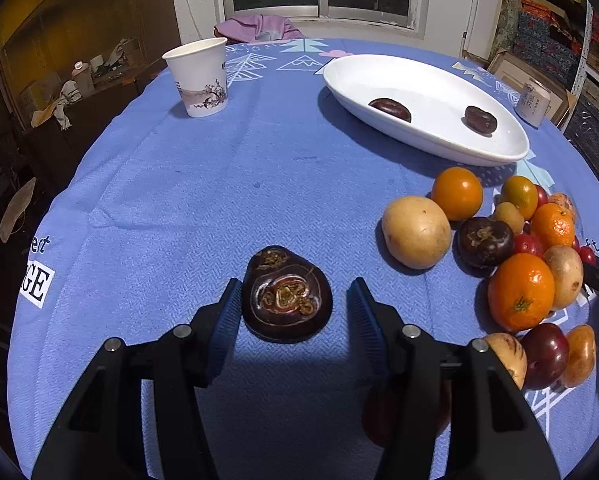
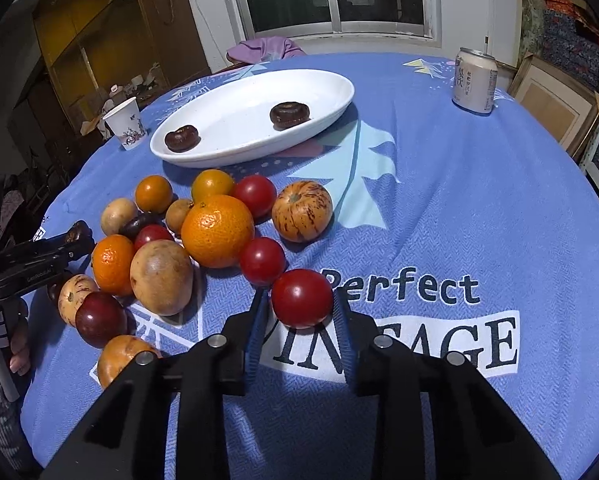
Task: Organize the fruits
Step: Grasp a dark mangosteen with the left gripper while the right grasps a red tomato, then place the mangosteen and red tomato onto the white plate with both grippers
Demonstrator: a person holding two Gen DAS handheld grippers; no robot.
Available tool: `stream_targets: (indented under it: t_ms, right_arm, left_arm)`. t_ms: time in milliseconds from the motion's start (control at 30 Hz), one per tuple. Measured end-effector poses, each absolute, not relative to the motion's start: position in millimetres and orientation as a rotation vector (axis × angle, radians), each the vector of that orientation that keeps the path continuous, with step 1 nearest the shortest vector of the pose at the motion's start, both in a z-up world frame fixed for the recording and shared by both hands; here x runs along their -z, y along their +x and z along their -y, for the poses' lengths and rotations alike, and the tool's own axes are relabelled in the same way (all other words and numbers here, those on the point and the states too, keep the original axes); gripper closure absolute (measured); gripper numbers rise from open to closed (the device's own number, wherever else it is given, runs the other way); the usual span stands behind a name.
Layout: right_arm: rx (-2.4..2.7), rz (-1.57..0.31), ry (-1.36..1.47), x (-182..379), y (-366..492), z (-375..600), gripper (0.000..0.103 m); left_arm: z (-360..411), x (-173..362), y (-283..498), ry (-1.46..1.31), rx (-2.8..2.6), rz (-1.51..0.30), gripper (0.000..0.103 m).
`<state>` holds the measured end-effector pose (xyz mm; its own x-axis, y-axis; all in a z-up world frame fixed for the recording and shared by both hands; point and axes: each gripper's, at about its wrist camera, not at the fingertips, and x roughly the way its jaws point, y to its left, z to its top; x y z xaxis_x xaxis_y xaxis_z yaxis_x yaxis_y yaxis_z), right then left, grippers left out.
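A two-handed fruit sort is at the pick-up step on a round table under a blue printed cloth. Nearest the right wrist camera, the right gripper brackets a red tomato; both ribbed pads meet the fruit's sides, so it appears clenched on the tomato, which sits on the cloth at the near edge of the pile. In the left wrist view, the left gripper straddles a dark water chestnut lying alone on the cloth: one finger touches its flank, while a clear gap shows at the other, so the tongs read as released, not yet squeezing. Just beyond, the mixed pile of oranges, tomatoes, pale yellow fruit, a striped fruit and another dark chestnut remains crowded together. Farther back, the white oval dish holds two water chestnuts, set well apart, suggesting dark fruit is being gathered there. A paper cup and a drinks can stand at the far rim of the table, before a window. The next move likely calls for the left tongs to close fully on the chestnut and lift it over the dish's wall, and for the right to raise the tomato without nudging its neighbour; where tomatoes belong cannot be told.
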<state>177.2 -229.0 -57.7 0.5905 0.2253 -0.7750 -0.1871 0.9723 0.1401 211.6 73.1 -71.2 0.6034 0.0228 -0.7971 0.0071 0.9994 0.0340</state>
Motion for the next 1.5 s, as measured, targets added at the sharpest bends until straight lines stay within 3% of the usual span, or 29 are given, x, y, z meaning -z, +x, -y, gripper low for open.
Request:
stream_targets:
  t_ms: [133,500,633,767,1067,1500]
  right_arm:
    - [-0.25,-0.901,0.071,56.8,177.8,232.4,0.072]
    - [-0.282,-0.764,0.168,13.4,182.1,248.8,0.072]
    - [-0.319,-0.752,0.131,-21.3,222.9,227.1,0.072]
    - [-0.339,-0.822,0.121,-20.9,290.1,195.1,0.072]
    - [-0.365,-0.913,0.016,20.9,330.6,152.9,0.072]
    - [-0.327,-0.939,-0.016,39.8,344.0,151.1,0.072]
  left_arm:
    - [-72.2,70.3,211.1,0.03,0.009,-0.922,0.059]
    - [-66.7,33.8,220.1,0.006,0.021,-0.826,0.059]
    - [-42.0,1.5,251.6,0.034,0.046,-0.787,0.059]
    - [-10.6,-13.7,295.4,0.055,0.083,-0.775,0.059]
    - [-5.4,24.2,376.6,-0.012,0.091,-0.881,0.059]
    - [4.7,47.6,413.7,-0.005,0.136,-0.929,0.059]
